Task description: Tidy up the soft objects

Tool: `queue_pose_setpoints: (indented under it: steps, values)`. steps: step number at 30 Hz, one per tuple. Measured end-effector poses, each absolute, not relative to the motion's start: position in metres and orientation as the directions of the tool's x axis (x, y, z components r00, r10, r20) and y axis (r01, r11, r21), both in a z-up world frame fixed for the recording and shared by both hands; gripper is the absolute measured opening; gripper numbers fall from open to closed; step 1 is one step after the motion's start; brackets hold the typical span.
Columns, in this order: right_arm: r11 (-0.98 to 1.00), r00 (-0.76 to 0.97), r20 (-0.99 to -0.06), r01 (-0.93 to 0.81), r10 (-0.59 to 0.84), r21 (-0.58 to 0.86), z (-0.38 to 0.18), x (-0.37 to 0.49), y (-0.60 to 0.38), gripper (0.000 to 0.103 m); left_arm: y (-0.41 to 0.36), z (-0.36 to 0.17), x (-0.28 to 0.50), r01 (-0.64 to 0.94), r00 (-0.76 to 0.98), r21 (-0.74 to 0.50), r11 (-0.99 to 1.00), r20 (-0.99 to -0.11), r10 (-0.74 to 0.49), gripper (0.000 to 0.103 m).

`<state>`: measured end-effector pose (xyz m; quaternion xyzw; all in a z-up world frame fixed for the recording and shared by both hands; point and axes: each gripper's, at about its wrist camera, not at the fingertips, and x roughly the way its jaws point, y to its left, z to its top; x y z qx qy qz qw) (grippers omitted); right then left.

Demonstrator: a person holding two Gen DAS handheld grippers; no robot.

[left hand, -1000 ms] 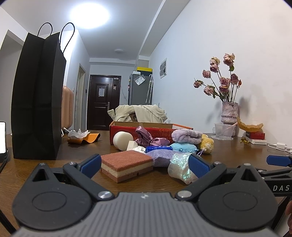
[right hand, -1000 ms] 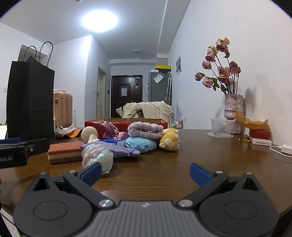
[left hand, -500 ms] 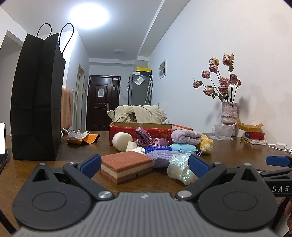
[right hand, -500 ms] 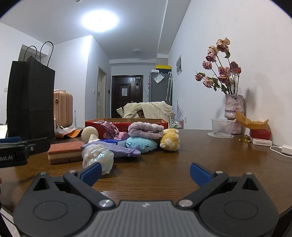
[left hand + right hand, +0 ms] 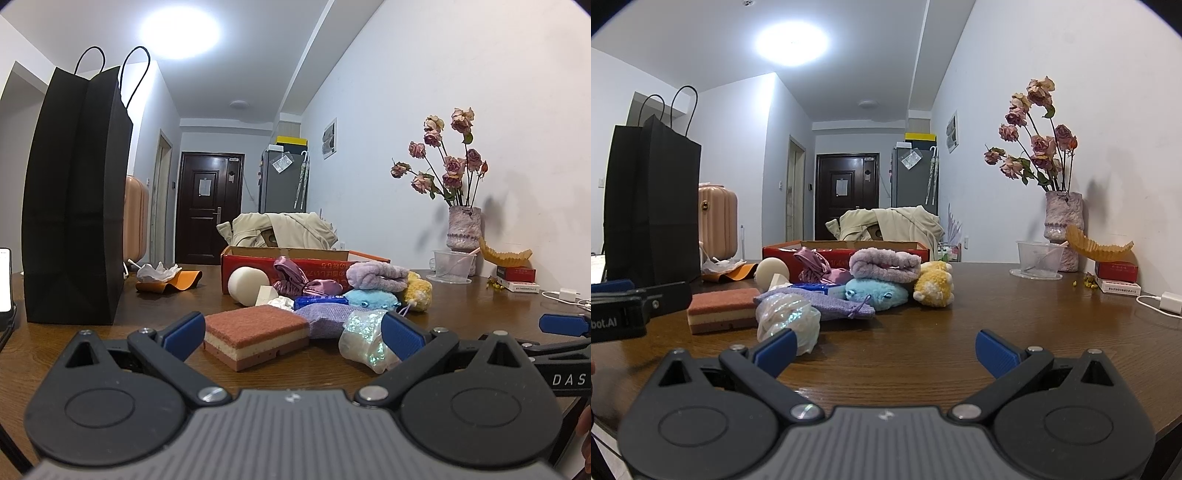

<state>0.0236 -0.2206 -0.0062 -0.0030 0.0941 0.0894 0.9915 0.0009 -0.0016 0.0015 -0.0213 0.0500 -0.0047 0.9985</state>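
A pile of soft things lies on the wooden table (image 5: 960,332): a red-brown sponge (image 5: 255,336) (image 5: 722,308), an iridescent crinkly bag (image 5: 364,338) (image 5: 786,321), a lilac pouch (image 5: 820,304), a blue plush (image 5: 875,293), a yellow plush (image 5: 934,282), a rolled purple towel (image 5: 882,264), a white foam ball (image 5: 245,284) and a satin scrunchie (image 5: 295,282). A red cardboard box (image 5: 288,258) stands behind them. My left gripper (image 5: 291,338) is open and empty, just short of the sponge. My right gripper (image 5: 884,350) is open and empty, right of the crinkly bag.
A tall black paper bag (image 5: 74,199) stands at the left. A vase of dried roses (image 5: 1062,225), a clear plastic cup (image 5: 1039,258), small boxes (image 5: 1115,277) and a white charger (image 5: 1171,301) line the right wall. An orange holder with tissue (image 5: 166,278) lies behind the bag.
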Motion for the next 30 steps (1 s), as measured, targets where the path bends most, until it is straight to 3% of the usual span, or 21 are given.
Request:
queue_pose_setpoints:
  steps: [30]
  values:
    - [0.983,0.961,-0.206,-0.181,0.182,0.028,-0.006,0.031,-0.221,0.103,-0.004,0.006,0.007,0.021,0.992,-0.057,0.998,-0.125,-0.028,0.103]
